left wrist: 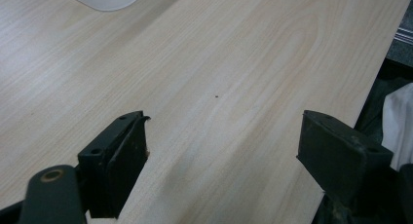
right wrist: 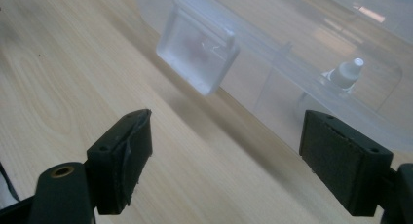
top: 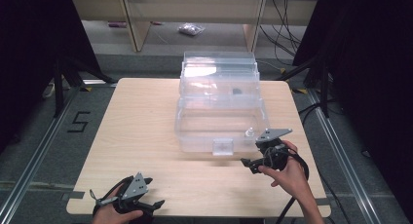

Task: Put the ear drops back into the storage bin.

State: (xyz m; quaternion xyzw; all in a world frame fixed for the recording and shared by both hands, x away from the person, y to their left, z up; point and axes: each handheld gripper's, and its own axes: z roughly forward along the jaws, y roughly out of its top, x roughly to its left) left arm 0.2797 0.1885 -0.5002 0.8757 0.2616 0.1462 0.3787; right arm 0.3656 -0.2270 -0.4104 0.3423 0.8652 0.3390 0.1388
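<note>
Right gripper view: right gripper (right wrist: 224, 151) wide open, empty.

Clear box (top: 221, 104), pale woodgrain table (top: 141, 131)

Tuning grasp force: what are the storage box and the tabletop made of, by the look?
Storage box: clear, glossy plastic, probably rigid; its contents show through the walls and the lid catches glare. Tabletop: pale wood or wood-look laminate, matte; grain lines run along it, though the pictures cannot settle solid wood versus veneer.
</note>
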